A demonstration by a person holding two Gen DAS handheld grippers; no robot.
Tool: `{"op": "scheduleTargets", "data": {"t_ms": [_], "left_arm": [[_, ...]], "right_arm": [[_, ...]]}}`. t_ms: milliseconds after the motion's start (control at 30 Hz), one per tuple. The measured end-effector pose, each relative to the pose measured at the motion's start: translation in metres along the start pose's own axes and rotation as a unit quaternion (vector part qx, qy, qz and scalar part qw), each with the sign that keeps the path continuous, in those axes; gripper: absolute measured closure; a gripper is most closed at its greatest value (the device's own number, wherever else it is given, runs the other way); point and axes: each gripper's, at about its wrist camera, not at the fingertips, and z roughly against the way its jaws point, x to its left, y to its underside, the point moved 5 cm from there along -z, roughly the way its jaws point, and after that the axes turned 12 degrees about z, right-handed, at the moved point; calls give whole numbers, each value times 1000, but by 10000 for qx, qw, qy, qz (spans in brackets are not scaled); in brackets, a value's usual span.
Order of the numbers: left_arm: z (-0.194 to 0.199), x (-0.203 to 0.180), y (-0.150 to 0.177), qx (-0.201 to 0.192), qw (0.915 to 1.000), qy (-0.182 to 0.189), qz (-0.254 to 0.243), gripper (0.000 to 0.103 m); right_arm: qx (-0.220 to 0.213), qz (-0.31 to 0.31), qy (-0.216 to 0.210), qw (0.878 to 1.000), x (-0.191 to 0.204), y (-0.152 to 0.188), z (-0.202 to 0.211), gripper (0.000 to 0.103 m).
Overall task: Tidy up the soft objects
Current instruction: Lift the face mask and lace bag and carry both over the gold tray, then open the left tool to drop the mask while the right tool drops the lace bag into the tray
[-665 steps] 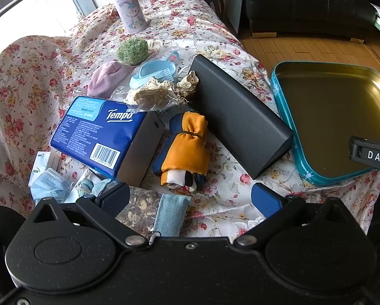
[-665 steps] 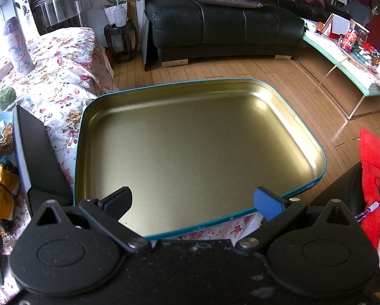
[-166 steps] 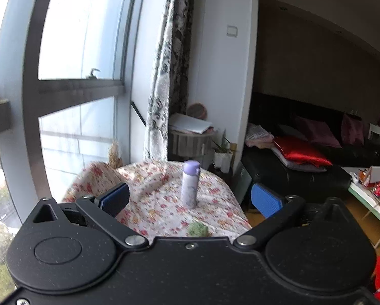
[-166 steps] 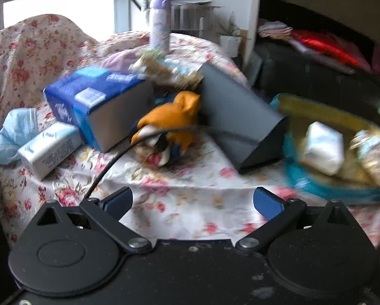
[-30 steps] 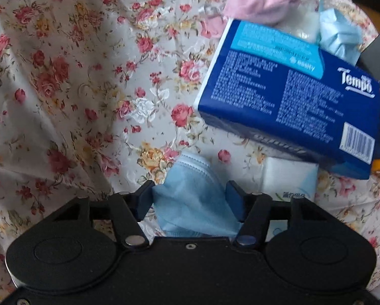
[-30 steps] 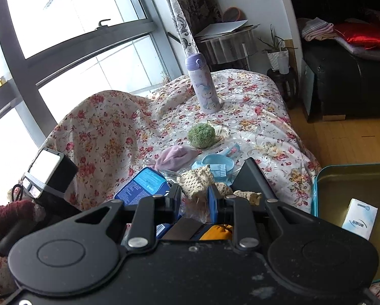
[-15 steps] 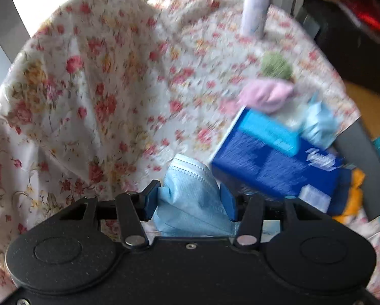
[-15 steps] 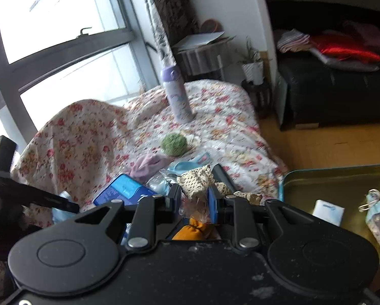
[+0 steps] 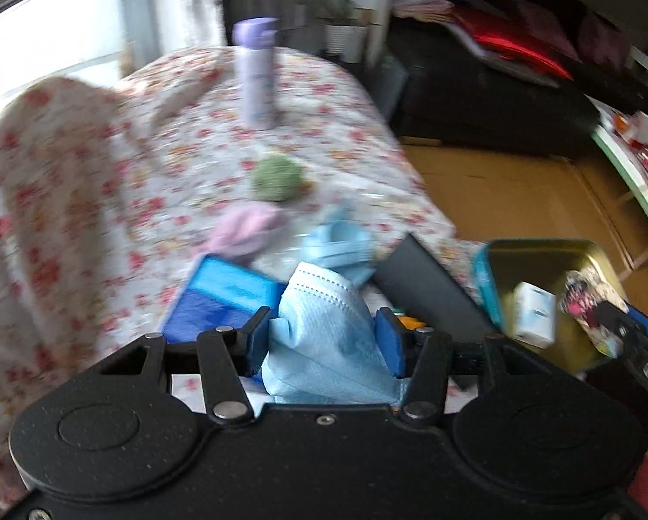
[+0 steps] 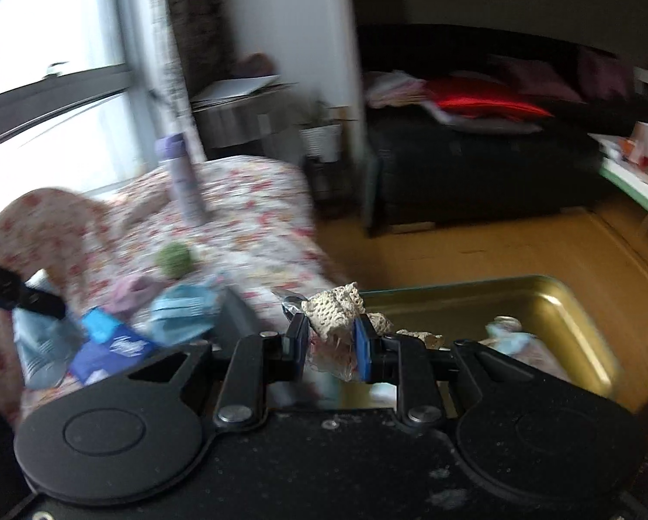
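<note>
A white packet [image 9: 534, 315] and a patterned pouch [image 9: 584, 299] are held in the gold tin [image 9: 540, 255]. A blue mask [image 9: 324, 338] is gripped by the left gripper [image 9: 324, 340]; only in the right view is a crochet bundle [image 10: 335, 303] seen clamped in the right gripper [image 10: 330, 342].

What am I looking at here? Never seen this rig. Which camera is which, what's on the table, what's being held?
No robot arm here: a person carries a two-finger gripper in each hand, each with a fisheye camera looking forward along its fingers. The black shape low in each picture is the gripper's own body.

Left wrist view: the left gripper is shut on a light blue face mask. Right wrist view: the right gripper is shut on a bagged cream crochet piece.

Both views are blurred. On the floral tablecloth stand a purple bottle, a green ball, a pink cloth and a blue tissue pack. On the right sits a gold tin tray, already holding a few small items.
</note>
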Motion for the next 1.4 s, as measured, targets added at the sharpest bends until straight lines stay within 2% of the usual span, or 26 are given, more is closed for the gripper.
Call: {"op": "scheduleTargets", "data": {"t_ms": [100, 200, 267, 300, 367, 500, 567, 633, 700, 800, 967, 1033, 1100, 1200, 1400], "left_arm": [[-2, -29, 1, 48, 9995, 237, -218, 53], [-2, -57, 1, 50, 9981, 412, -460, 53], [-4, -74, 2, 45, 9969, 486, -614, 53], [-6, -82, 2, 51, 9965, 511, -665, 53], [-11, -97, 3, 97, 9954, 553, -775, 53], [-25, -121, 5, 256, 9937, 594, -917, 53], [-33, -132, 6, 344, 9930, 636, -935, 53], [-41, -140, 8, 474, 9925, 674, -904, 53], [-51, -150, 10, 661, 9914, 742, -853, 53], [-66, -163, 14, 868, 9897, 868, -732, 53], [-81, -185, 19, 1026, 9864, 1120, -625, 52], [-82, -191, 21, 986, 9867, 1100, -681, 37], [-83, -194, 21, 912, 9872, 1079, -735, 36], [-84, -197, 22, 1004, 9857, 1157, -702, 34], [-81, -191, 23, 982, 9878, 1053, -587, 34]], "right_arm": [[13, -113, 392, 9992, -29, 6, -3, 81], [76, -224, 549, 9982, -51, 11, -11, 79], [-11, -324, 562, 9979, -61, 15, -15, 61], [-86, -415, 623, 9972, -66, 16, -18, 40], [-203, -550, 808, 9950, -76, 20, -21, 41], [-161, -670, 1178, 9906, -94, 34, -28, 41], [-133, -1000, 1187, 9878, -103, 41, -29, 40], [-262, -1239, 1199, 9847, -110, 43, -26, 28], [-448, -1418, 1289, 9804, -117, 46, -21, 22], [-671, -1672, 1350, 9743, -125, 48, -17, 20], [-762, -1836, 1382, 9703, -126, 48, -17, 19], [-760, -1809, 1359, 9711, -125, 47, -18, 19], [-743, -1824, 1368, 9708, -126, 47, -21, 19], [-774, -1806, 1404, 9704, -126, 47, -19, 17], [-865, -1925, 1482, 9662, -130, 48, -18, 17]]}}
